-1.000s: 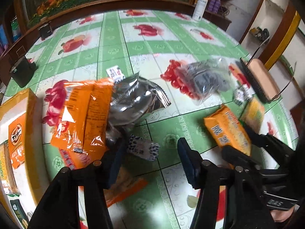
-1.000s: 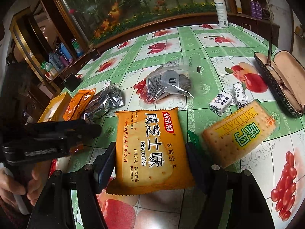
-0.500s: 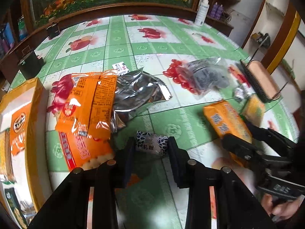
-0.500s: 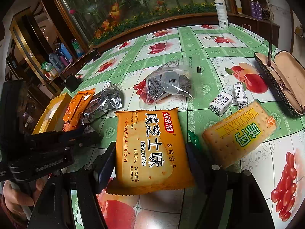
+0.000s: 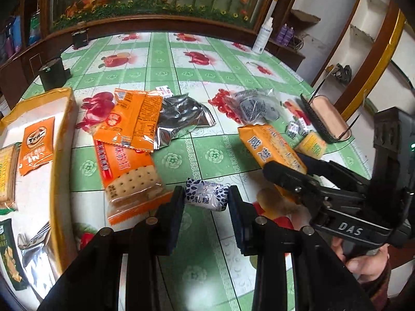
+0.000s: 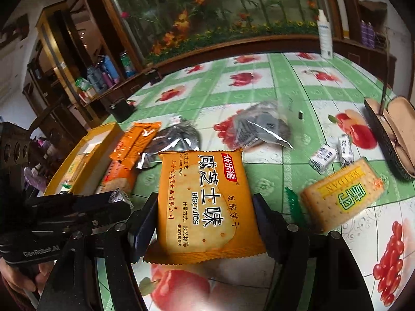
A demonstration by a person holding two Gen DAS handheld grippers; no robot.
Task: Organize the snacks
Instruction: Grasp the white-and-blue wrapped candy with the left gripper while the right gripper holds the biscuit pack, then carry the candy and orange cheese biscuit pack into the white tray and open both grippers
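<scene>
Candy (image 5: 207,197) sits clamped between left gripper (image 5: 206,202) pads, right of box (image 5: 62,140). You lift clear of cracker pack (image 5: 129,176), carry to box. Right gripper (image 6: 205,223) straddles biscuit pack (image 6: 205,202); grip unclear.

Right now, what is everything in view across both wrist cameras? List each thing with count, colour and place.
Milk candy: one, white and blue, between the left gripper's fingers.
Biscuit pack: one, orange, between the right gripper's fingers.
Cracker pack: one, yellow, right of that pack.
Small candies: two, white and blue, behind the cracker pack.
Orange packs: two, overlapping, beside the box.
Foil wrapper: one, silver, mid-table.
Clear bag: one, dark contents, mid-table.
Box: one, yellow, table's left edge.
Glasses case: one, open, far right.
Spray bottle: one, white, far edge.
Left gripper: black.
Right gripper: black.
</scene>
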